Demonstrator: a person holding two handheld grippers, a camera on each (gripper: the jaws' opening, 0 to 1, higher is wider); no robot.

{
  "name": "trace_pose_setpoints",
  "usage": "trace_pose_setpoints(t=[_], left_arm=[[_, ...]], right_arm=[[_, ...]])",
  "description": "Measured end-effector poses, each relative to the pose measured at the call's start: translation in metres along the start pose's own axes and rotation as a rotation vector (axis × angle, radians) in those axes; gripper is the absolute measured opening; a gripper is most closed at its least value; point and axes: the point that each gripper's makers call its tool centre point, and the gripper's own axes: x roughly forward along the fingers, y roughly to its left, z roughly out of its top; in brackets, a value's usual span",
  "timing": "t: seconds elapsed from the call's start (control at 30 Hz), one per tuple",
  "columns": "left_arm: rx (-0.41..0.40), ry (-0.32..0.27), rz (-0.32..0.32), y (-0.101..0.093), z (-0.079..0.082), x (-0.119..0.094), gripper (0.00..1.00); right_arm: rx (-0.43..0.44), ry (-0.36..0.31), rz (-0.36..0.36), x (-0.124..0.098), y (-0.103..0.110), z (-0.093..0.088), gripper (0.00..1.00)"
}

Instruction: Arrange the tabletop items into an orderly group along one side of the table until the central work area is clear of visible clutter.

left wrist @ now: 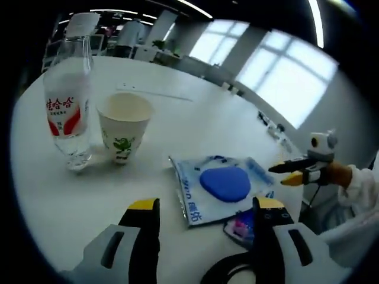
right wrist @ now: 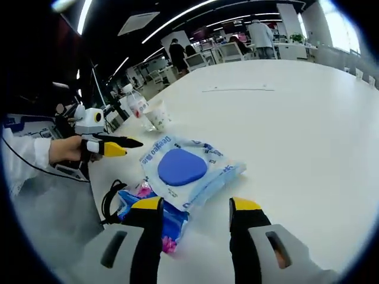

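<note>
Left gripper view: left gripper (left wrist: 204,208), jaws wide, empty. Water bottle (left wrist: 68,106), red-and-white label, at 10 o'clock; paper cup (left wrist: 124,125), green motif, beside it. Blue-printed packet (left wrist: 220,183) at 1 o'clock. Right gripper view: right gripper (right wrist: 195,208), jaws wide, over packet (right wrist: 186,168); print unreadable.

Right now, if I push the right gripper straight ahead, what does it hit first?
Most likely the clear packet with the blue pad: it lies on the white table directly ahead of the open right gripper. Depth is hard to judge through the fisheye.
</note>
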Motion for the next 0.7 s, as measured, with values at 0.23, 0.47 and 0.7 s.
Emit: trace_pose_setpoints(t=[0.23, 0.47, 0.7], left_arm=[[-0.012, 0.044, 0.023, 0.005, -0.009, 0.003, 0.56], [-0.074, 0.092, 0.028, 0.004, -0.020, 0.009, 0.44], [-0.135, 0.090, 0.035, 0.004, -0.022, 0.013, 0.31]], right_arm=[[0.006, 0.018, -0.007, 0.008, 0.001, -0.007, 0.40], [-0.048, 0.052, -0.048, 0.012, 0.002, -0.016, 0.38], [0.017, 0.022, -0.049, 0.013, -0.003, -0.015, 0.28]])
